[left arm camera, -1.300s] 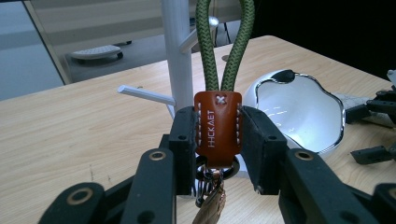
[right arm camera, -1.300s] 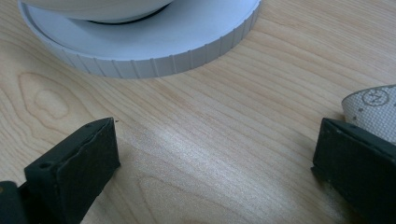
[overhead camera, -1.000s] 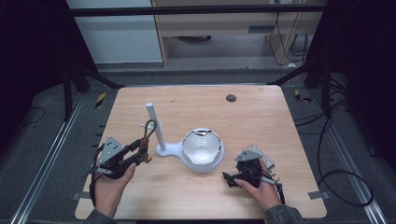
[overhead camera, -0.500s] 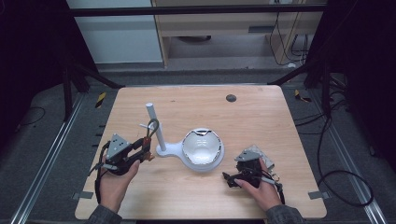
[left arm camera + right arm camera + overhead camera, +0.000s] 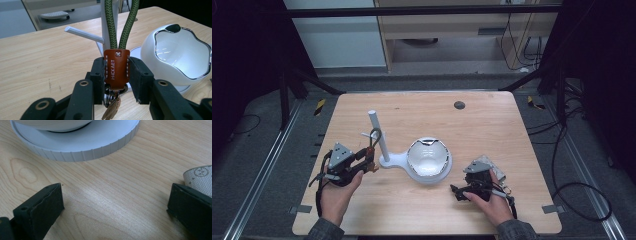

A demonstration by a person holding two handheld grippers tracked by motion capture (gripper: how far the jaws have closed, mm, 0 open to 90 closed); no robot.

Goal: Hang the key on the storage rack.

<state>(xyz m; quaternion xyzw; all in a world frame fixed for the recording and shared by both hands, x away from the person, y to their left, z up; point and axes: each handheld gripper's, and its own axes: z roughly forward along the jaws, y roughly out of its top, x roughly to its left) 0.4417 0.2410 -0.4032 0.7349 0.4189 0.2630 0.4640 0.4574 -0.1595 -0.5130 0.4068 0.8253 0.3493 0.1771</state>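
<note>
Left claw [image 5: 116,75]: clamped on the brown leather tab [image 5: 116,68] of a key strap (green cord loop [image 5: 121,22] rising from it, keys [image 5: 111,111] hanging below), held just beside the white stand's post [image 5: 378,135], near its side peg [image 5: 83,34]. White bowl [image 5: 428,159]: seated on the stand's base. Right claw [image 5: 115,205]: jaws wide, nothing between them, low over the wooden surface [image 5: 492,130] near the base.

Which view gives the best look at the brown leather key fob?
The left gripper view: the leather fob sits close up between the left gripper jaws, stitching and lettering legible, green cord loop rising above it. The high view shows the fob as a small brownish spot by the white stand.
</note>
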